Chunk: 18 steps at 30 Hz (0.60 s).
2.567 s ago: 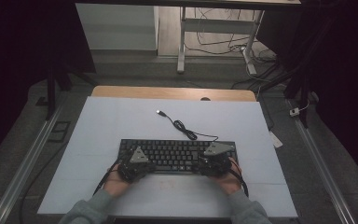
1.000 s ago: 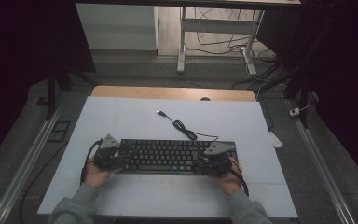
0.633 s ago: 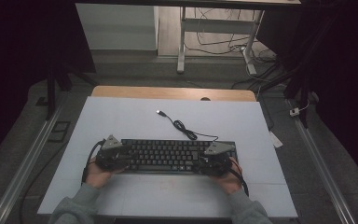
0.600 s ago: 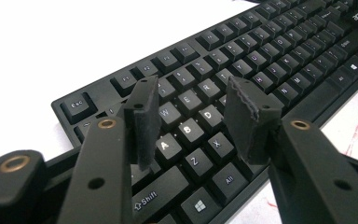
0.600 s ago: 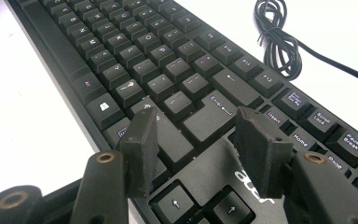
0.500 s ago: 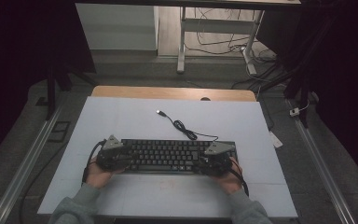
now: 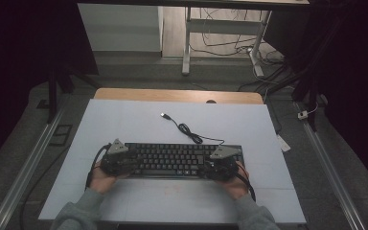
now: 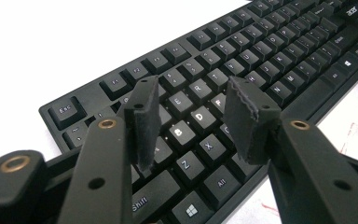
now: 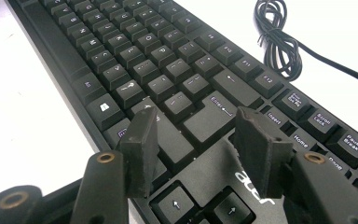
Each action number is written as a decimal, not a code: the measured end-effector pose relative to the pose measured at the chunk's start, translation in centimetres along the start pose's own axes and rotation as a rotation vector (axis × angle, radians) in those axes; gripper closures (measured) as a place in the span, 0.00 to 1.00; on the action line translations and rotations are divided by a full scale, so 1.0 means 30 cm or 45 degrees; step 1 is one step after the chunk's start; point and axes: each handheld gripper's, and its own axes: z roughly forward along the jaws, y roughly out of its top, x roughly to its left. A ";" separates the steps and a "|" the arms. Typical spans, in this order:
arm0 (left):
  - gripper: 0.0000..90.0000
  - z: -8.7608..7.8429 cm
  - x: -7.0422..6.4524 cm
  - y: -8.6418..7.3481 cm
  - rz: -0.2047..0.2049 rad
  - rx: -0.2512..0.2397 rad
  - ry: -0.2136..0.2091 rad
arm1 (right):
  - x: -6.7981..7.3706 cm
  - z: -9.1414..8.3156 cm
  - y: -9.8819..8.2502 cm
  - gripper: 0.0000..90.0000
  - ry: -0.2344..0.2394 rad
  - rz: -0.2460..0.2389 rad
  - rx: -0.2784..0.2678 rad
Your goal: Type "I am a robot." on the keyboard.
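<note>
A black keyboard [image 7: 172, 160] lies across the near middle of the white table top [image 7: 124, 120]. Its black cable [image 7: 188, 130] coils behind it and ends in a USB plug [image 7: 164, 115]. My left gripper [image 7: 127, 162] sits over the keyboard's left end, held by a hand in a grey sleeve. In the left gripper view the left gripper [image 8: 191, 100] is open, its jaws standing above the letter keys [image 8: 198, 116] with nothing gripped. My right gripper [image 7: 215, 165] is over the keyboard's right end. The right gripper [image 9: 196, 126] is open above the Enter key [image 9: 212, 116].
Behind the white top runs a wooden table edge [image 7: 172, 95]. Metal rails [image 7: 28, 163] flank both sides of the table. A small white tag [image 7: 282, 143] lies off the right edge. A desk frame [image 7: 220, 28] and loose cables stand on the floor beyond.
My left gripper has shifted left from over the keys to the keyboard's left end, then held still. The right gripper and the keyboard have not moved.
</note>
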 end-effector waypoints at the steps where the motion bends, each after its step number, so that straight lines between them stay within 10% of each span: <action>1: 0.61 -0.001 -0.001 0.001 0.000 -0.002 0.000 | 0.000 0.000 0.000 0.55 0.000 0.000 0.000; 18: 0.62 -0.003 -0.030 0.039 0.026 -0.048 -0.031 | 0.000 -0.004 0.002 0.55 -0.003 0.001 -0.013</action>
